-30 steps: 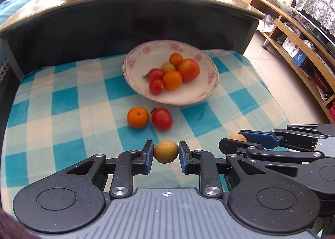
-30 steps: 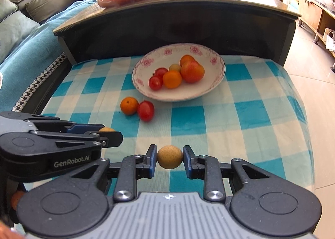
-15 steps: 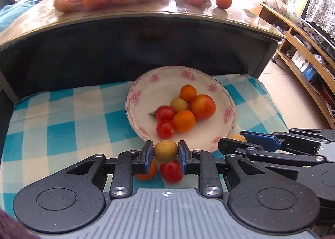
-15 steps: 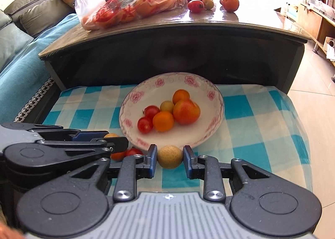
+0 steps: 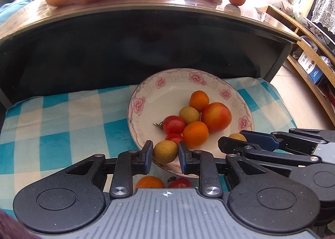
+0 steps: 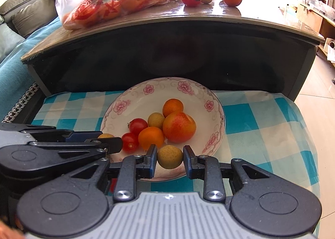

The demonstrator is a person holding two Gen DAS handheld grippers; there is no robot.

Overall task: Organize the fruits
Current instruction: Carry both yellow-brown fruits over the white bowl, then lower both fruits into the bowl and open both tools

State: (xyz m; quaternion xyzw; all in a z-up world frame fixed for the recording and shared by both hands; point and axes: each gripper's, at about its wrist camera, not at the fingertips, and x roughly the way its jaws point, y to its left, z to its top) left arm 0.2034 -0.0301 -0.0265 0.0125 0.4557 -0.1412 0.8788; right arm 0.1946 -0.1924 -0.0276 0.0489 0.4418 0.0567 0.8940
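- Both grippers have advanced toward the plate (image 5: 146, 92) since a second ago: then each carried fruit sat over the checked cloth (image 5: 62, 130), now both hang above the plate's near rim, and the loose orange (image 5: 149, 182) and tomato (image 5: 180, 182) have slipped under the left gripper's body.
- Left gripper (image 5: 165, 152) is closed on a small yellow-brown round fruit (image 5: 165, 151), pinched at its widest part between the two blue pads, just short of the red tomatoes in the dish.
- Right gripper (image 6: 170, 156) likewise clamps a matching tan fruit (image 6: 170, 156) across its middle, hovering over the front edge of the plate beside the orange one (image 6: 151, 137).
- Six fruits already lie clustered in the plate: two oranges, two tomatoes, a yellowish ball and a larger red-orange piece (image 6: 179, 127).
- My judgement: these small fruits are light and fairly firm, with a thin skin that would bruise or split under hard squeezing; being round and smooth, they can squirt out sideways, so a hold across the equator with moderate pressure suits them.
- Release should come low over bare porcelain, since a dropped ball would likely roll off the shallow rim.
- More fruit and a plastic bag (image 6: 117, 2) rest on the dark surface (image 6: 188, 19) behind.
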